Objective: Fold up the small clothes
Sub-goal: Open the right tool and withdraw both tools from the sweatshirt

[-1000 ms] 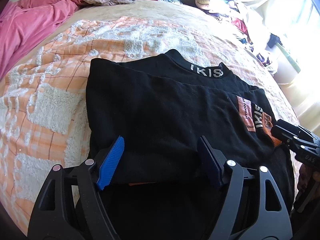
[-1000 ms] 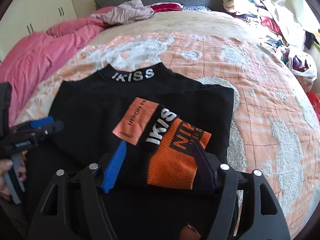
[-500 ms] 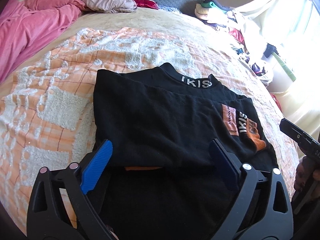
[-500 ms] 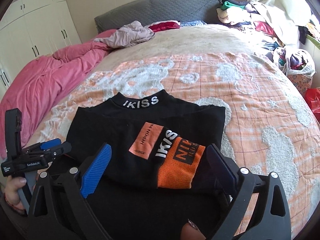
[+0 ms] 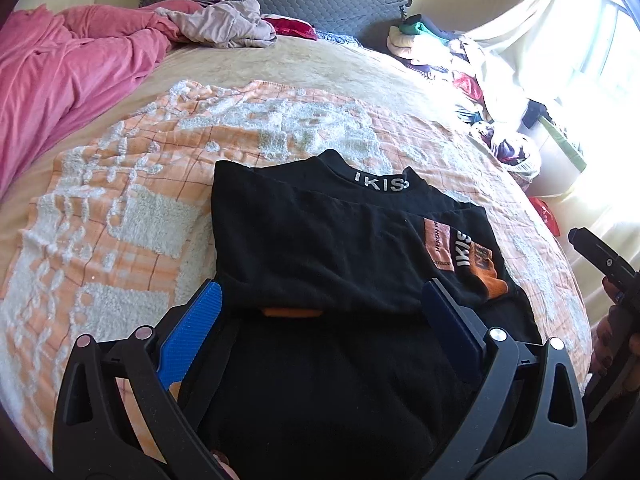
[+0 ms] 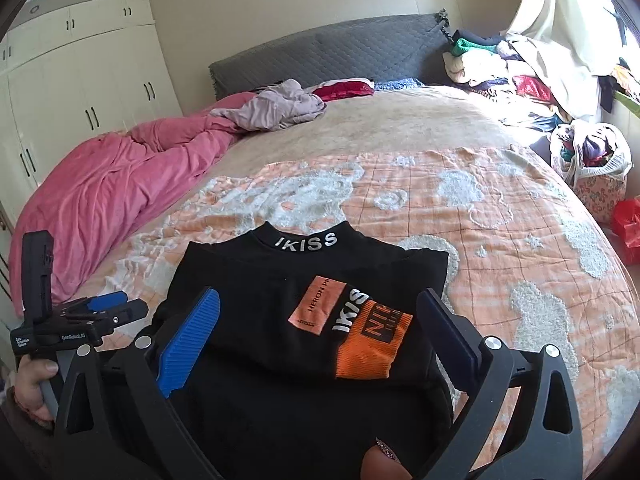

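A wide bed (image 6: 400,136) fills the room, its beige top smooth near the grey quilted headboard (image 6: 332,54). Over its near half lies an orange-and-white blanket (image 6: 460,216) — checked, with raised fluffy white patches. A rumpled pink duvet (image 6: 108,184) is bunched along the left edge, and a loose heap of mixed clothes (image 6: 516,76) sits at the far right corner.

On the blanket, at the near edge, rests the black top (image 6: 248,304), folded into a flat rectangle with its ribbed collar marked "IKISS" pointing to the headboard. A sleeve with an orange ribbed cuff (image 6: 372,348) lies across its right part.

The left gripper (image 5: 320,320) and right gripper (image 6: 320,320) both hover above the garment — blue ridged pads spread wide, gripping nothing, the cloth lying free below them.
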A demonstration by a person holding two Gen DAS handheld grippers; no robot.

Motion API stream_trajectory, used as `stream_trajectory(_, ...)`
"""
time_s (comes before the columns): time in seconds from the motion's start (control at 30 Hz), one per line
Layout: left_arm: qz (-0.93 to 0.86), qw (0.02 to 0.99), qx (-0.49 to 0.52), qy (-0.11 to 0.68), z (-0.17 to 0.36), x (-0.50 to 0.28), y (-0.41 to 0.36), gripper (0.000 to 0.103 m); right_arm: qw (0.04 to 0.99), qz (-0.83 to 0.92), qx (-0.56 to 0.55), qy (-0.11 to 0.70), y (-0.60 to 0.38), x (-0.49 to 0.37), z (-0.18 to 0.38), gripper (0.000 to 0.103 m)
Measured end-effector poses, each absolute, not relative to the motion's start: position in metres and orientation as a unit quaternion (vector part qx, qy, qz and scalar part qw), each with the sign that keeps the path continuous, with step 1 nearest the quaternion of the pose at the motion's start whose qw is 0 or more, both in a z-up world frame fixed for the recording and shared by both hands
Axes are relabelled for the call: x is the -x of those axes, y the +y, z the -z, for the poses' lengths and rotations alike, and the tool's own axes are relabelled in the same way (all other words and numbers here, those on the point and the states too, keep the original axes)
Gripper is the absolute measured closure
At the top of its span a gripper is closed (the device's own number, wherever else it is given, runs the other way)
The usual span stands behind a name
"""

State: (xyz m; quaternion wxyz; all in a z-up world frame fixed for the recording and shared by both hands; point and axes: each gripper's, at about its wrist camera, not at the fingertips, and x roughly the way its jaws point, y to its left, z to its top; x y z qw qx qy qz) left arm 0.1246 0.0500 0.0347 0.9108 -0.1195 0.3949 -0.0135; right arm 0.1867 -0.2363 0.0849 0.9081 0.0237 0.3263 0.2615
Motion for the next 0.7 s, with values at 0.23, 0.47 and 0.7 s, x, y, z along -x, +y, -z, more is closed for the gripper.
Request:
stream_trajectory(0.23, 0.018, 0.918, 0.105, 0.382, -0.046, -0.099, 0.048, 0.01, 0.909, -0.276, -0.017, 0.313, -0.231, -0.159, -0.09, 0.005)
stream_trajectory(0.47, 0.016, 0.92, 0.092, 0.38, -0.046, -0.077, 0.047, 0.01, 0.907, -0.277, -0.011, 0.316, -0.233, -0.133, -0.082, 0.005)
stream_trajectory(0.7, 0.009, 0.918, 0.092, 0.386, -0.039, -0.058, 0.056, 0.01, 0.904, -0.261, -0.021, 0.339, -0.248, -0.11, -0.067, 0.005)
